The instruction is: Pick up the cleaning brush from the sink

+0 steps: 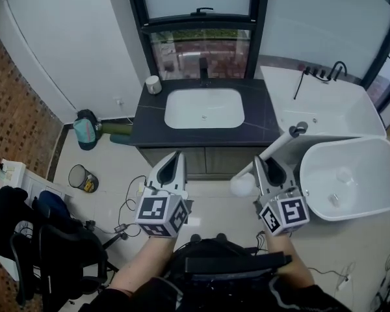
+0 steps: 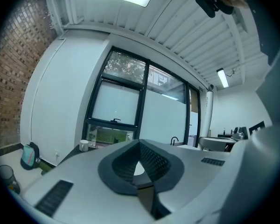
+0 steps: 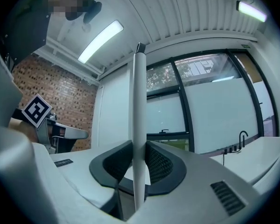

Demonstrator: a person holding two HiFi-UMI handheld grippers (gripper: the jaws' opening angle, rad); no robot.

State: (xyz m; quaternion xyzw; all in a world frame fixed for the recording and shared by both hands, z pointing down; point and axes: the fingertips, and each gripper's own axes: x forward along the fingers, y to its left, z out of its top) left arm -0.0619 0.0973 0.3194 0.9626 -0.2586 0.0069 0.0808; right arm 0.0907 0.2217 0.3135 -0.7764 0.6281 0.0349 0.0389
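The cleaning brush [image 1: 277, 146] is a long white handle with a round white head [image 1: 242, 186]. It is up off the sink, and my right gripper [image 1: 268, 164] is shut on the handle near its middle. In the right gripper view the handle [image 3: 138, 101] stands upright between the two dark pads of that gripper [image 3: 139, 167]. The white sink [image 1: 175, 97] sits in a dark countertop [image 1: 149, 119] ahead, with nothing in the basin. My left gripper [image 1: 175, 156] hangs in front of the cabinet, shut and empty, and its pads [image 2: 151, 160] meet in the left gripper view.
A black faucet [image 1: 203, 67] and a white cup [image 1: 154, 84] stand on the countertop. A white bathtub [image 1: 312, 158] fills the right side. On the left floor are a small bin [image 1: 83, 178], a black chair [image 1: 45, 239] and loose cables [image 1: 127, 207].
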